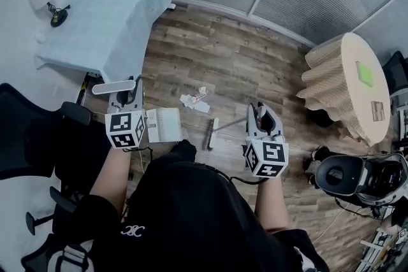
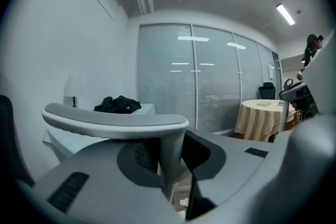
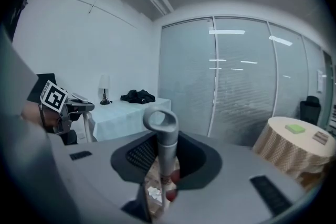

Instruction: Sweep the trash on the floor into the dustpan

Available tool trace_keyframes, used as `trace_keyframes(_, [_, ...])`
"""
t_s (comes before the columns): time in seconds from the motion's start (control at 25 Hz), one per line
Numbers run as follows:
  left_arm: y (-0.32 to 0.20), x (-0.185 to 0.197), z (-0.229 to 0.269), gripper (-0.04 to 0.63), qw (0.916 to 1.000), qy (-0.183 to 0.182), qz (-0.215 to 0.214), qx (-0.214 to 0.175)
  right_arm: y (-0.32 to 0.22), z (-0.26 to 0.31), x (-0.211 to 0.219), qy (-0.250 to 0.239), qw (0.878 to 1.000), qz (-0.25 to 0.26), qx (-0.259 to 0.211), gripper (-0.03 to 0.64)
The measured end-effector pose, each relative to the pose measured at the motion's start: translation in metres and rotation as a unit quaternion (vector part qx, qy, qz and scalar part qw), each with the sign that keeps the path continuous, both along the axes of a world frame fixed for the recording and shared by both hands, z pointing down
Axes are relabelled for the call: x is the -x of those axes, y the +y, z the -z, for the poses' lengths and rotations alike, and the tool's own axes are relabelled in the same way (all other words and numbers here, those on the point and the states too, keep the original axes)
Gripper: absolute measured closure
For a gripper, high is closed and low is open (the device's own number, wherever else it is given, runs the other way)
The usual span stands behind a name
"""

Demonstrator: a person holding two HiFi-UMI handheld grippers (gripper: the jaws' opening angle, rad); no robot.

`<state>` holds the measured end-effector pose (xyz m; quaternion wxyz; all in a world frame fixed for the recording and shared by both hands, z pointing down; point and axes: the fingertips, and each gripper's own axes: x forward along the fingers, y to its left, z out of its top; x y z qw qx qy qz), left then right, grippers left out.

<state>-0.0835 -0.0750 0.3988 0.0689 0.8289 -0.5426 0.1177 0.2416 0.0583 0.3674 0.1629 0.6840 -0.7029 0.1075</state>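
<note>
The paper scraps [image 1: 194, 100] lie in one small cluster on the floor [image 1: 255, 67], just ahead of the brush; I count three or four, hard to be sure. They look light and would likely skitter, so soft strokes suit. One broom [image 1: 210, 133], stiff and light, is clamped by its handle in my right gripper [image 3: 163, 165]. One dustpan [image 1: 164, 125], just left of the broom, is clamped by its upright handle in my left gripper [image 2: 173, 165].

both forearms reach forward, side by side; left gripper [image 1: 125, 100] clamps the dustpan handle [image 2: 115, 119], right gripper [image 1: 260, 116] clamps the broom handle [image 3: 164, 139].
</note>
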Motion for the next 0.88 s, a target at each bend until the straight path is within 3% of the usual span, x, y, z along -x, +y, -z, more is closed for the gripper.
trace_keyframes(0.52, [-0.089,-0.026,-0.048,0.512,0.9986,-0.049,-0.016,-0.014,-0.109,-0.039,0.000,0.041,0.998,0.007,0.057,0.511])
trace_keyframes(0.88, [-0.146,-0.013,-0.086,0.512,0.9991,-0.041,0.000,-0.009,-0.161,-0.060,0.007,0.099,0.991,0.022,0.085,0.509])
